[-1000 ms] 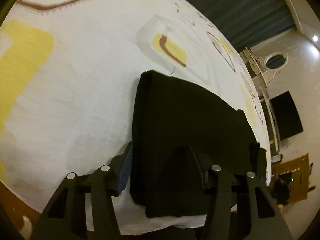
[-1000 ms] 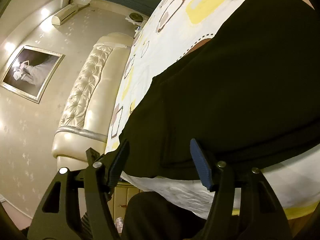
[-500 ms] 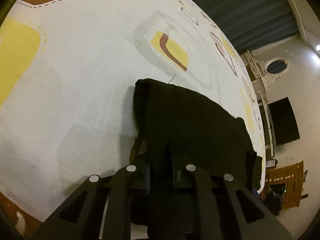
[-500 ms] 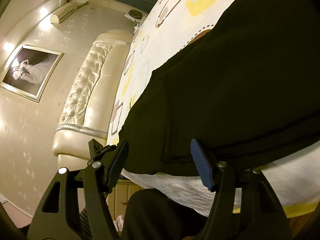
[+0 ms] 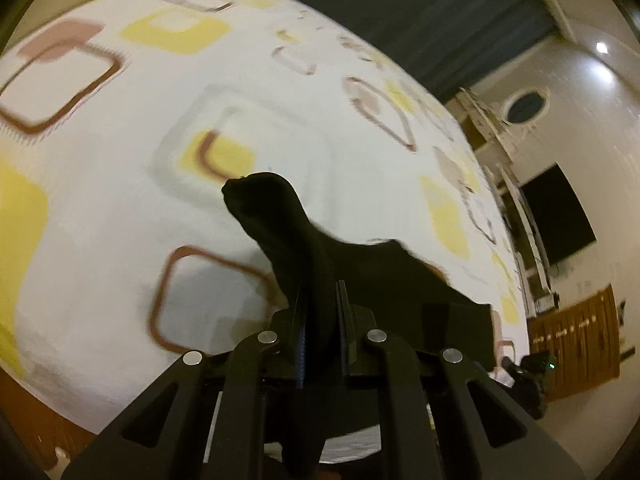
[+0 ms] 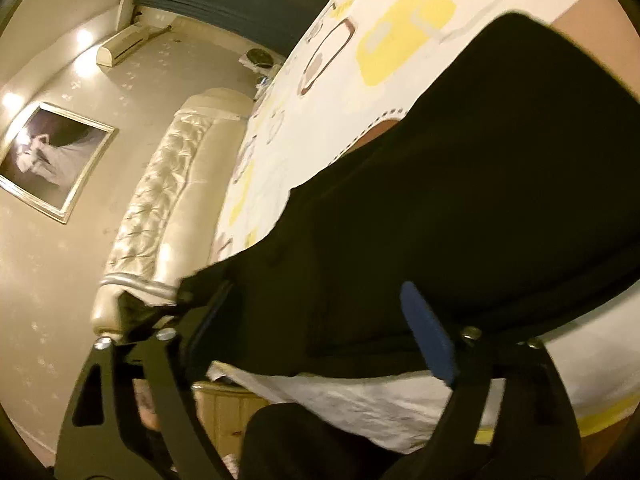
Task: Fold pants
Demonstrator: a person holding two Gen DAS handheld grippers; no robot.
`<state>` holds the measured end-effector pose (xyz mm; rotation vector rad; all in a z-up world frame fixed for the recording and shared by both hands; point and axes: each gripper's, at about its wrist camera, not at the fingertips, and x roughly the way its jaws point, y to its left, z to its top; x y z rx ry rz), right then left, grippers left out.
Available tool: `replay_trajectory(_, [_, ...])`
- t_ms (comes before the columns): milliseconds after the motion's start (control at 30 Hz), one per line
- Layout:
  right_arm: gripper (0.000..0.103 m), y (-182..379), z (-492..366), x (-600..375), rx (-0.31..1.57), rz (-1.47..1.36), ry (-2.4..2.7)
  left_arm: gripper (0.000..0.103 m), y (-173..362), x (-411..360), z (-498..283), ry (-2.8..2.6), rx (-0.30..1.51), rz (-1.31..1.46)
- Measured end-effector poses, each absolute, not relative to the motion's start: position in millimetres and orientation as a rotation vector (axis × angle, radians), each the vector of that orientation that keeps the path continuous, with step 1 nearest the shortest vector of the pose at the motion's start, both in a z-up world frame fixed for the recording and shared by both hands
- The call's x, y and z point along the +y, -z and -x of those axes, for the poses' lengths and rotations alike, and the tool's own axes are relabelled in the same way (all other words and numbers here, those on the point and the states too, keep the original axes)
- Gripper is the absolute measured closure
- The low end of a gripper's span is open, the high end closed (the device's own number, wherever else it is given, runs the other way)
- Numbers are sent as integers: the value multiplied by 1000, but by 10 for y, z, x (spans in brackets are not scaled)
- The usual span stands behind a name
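In the left wrist view, the left gripper (image 5: 320,312) has its jaws closed on a bunched fold of the black fabric pants (image 5: 280,216), raised above the white bed sheet with yellow and brown squares (image 5: 120,200). In the right wrist view, the right gripper (image 6: 320,312) has its jaws spread wide, the pants' edge lying between them on the sheet near the cream tufted headboard (image 6: 160,184)

The left wrist camera looks forward over its tool (image 5: 320,320), close above the bed (image 5: 120,200), toward a far wall. The right wrist camera sits low at the bed's (image 6: 340,92) edge, facing the headboard (image 6: 160,184). Both views share the pants (image 5: 360,272) (image 6: 460,200).
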<state>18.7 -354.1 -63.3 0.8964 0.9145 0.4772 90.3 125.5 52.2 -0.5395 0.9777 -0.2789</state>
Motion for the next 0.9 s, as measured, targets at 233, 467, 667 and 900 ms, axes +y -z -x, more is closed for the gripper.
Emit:
replay_trajectory(233, [9, 586, -188, -3636, 906, -879, -412, 91, -982, 494, -893, 354, 954, 405])
replay_trajectory(467, [8, 483, -181, -3764, 888, -847, -332, 92, -1144, -327, -929, 434, 955, 291])
replay_trajectory(667, [8, 397, -161, -3910, 857, -846, -280, 92, -1093, -979, -982, 450, 969, 205])
replay_trajectory(900, [8, 298, -119, -4203, 790, -908, -237, 93, -867, -1571, -1025, 405, 973, 114])
